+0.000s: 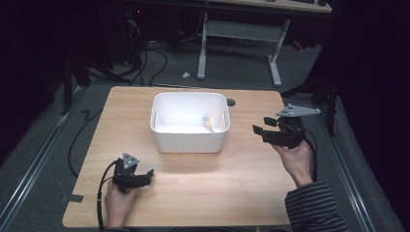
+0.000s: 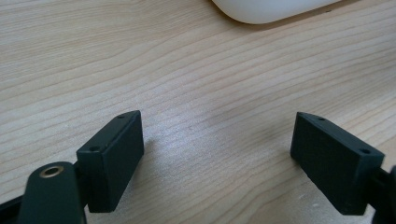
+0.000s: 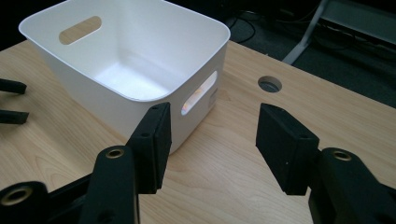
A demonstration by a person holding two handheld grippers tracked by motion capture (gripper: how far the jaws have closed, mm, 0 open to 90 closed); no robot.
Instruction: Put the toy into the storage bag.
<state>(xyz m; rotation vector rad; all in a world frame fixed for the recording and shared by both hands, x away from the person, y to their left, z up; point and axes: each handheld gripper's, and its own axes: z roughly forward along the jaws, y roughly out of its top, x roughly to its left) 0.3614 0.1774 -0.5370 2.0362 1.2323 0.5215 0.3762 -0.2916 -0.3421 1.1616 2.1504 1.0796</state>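
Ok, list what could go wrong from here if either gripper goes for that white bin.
1. The white bin looks light and stands unsecured on the table; a sideways push by the right gripper might slide it.
2. The small colourful item lies deep against the bin's right wall, so open jaws may catch the rim.
3. The left gripper sits low and could scrape the wood.

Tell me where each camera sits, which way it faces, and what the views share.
High view: above the person's side, looking forward and down on the wooden table; both hands, left gripper and right gripper show.
Left gripper view: on the left gripper, low over the tabletop, jaws open.
Right gripper view: on the right gripper, facing the white bin, jaws open.
Shared: all three show the bin.
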